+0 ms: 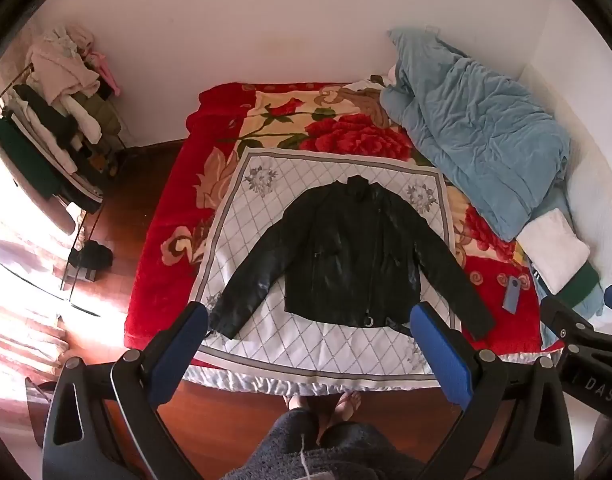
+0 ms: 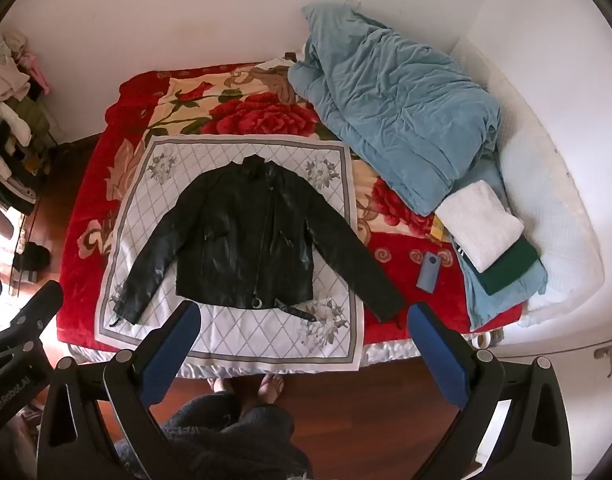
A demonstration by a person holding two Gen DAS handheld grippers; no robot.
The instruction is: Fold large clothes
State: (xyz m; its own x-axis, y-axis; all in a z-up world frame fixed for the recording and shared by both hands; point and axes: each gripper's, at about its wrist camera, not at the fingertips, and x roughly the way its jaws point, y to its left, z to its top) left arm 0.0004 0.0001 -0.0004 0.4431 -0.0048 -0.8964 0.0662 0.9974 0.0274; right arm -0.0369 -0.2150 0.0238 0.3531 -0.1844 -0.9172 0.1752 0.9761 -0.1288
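Jacket [image 1: 350, 256], black and leather-like, lies face up and spread flat on a white quilted cloth [image 1: 266, 184] that covers the near part of the bed [image 1: 162, 272]. From the left wrist view, both sleeves are angled outward and down, the collar points toward the far wall, and a belt end with a ring trails off the hem. The left claw [image 1: 308, 330] hangs above the near edge of the bed with its blue pads spread wide, holding nothing; its near pad sits over the left sleeve cuff. The right claw's [image 1: 586, 312] black frame shows at the right edge.

From the right wrist view, the same jacket [image 2: 246, 240] sits centred on the cloth, while its right sleeve runs off the cloth onto the red floral blanket [image 2: 406, 264], ending near a blue phone [image 2: 426, 272]. The right claw [image 2: 304, 326] is likewise spread and empty, well clear of the fabric. A blue duvet [image 2: 394, 112] and a stack of folded clothes [image 2: 490, 236] lie further right.

Folding seems not yet begun. A good first move would likely be bringing each sleeve across the chest: pinch a cuff low and at its edge, lift only enough to clear, and lay it flat so the stiff material does not buckle. Tucking the loose belt in first would probably keep the hem neat
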